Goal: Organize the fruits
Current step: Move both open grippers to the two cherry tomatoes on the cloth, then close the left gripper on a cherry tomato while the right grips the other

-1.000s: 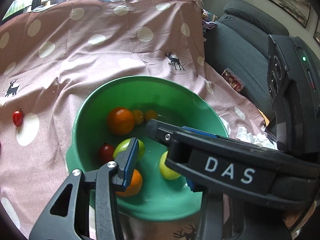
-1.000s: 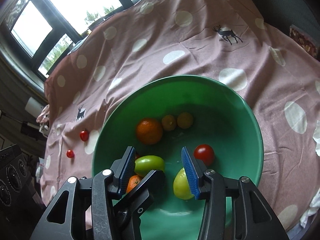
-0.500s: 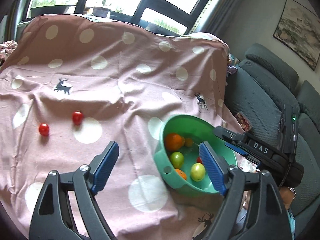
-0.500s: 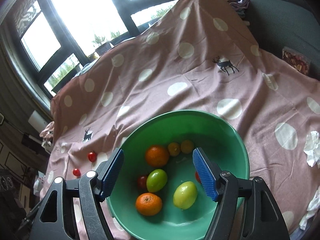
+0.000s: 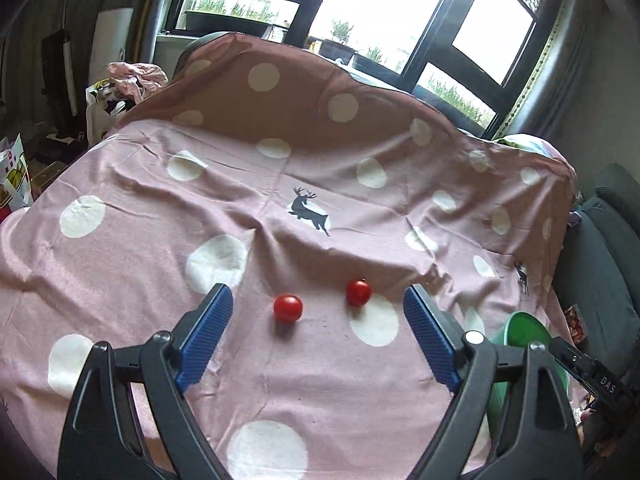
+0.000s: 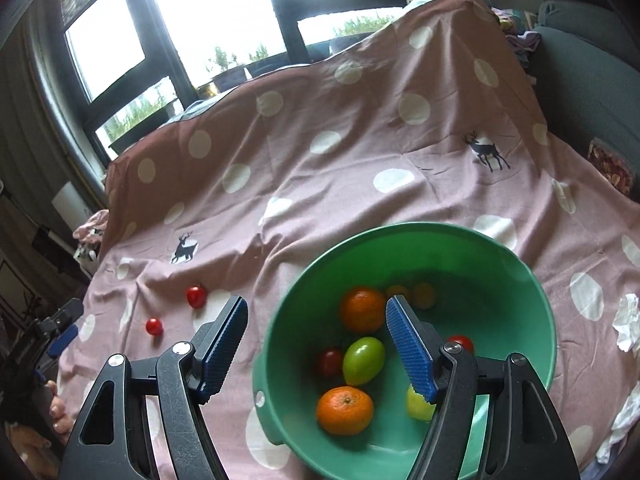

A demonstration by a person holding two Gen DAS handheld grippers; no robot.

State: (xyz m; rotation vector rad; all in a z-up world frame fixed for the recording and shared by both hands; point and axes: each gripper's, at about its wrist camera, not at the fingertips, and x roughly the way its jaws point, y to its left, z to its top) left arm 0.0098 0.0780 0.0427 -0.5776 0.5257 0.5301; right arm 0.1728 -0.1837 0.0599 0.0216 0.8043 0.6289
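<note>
Left gripper [image 5: 318, 330] wide-jawed, empty, aimed at two cherry tomatoes [image 5: 287, 308] [image 5: 358, 292] loose on the polka-dot sheet [image 5: 320, 380]. Right gripper [image 6: 316, 346] likewise spread and empty over the green bowl [image 6: 400, 236]. Risk: tomato rolling off on soft, wrinkled cloth, or squashed by a hard squeeze.

Left gripper [image 5: 318, 338] hovers with jaws spread wide and empty; right gripper [image 6: 316, 346] likewise gapes, holding nothing.

Two tomatoes [image 5: 287, 308] lie left of the bowl [image 6: 520, 272] (fruit [image 6: 345, 409] inside) on the cloth [image 5: 320, 380].
</note>
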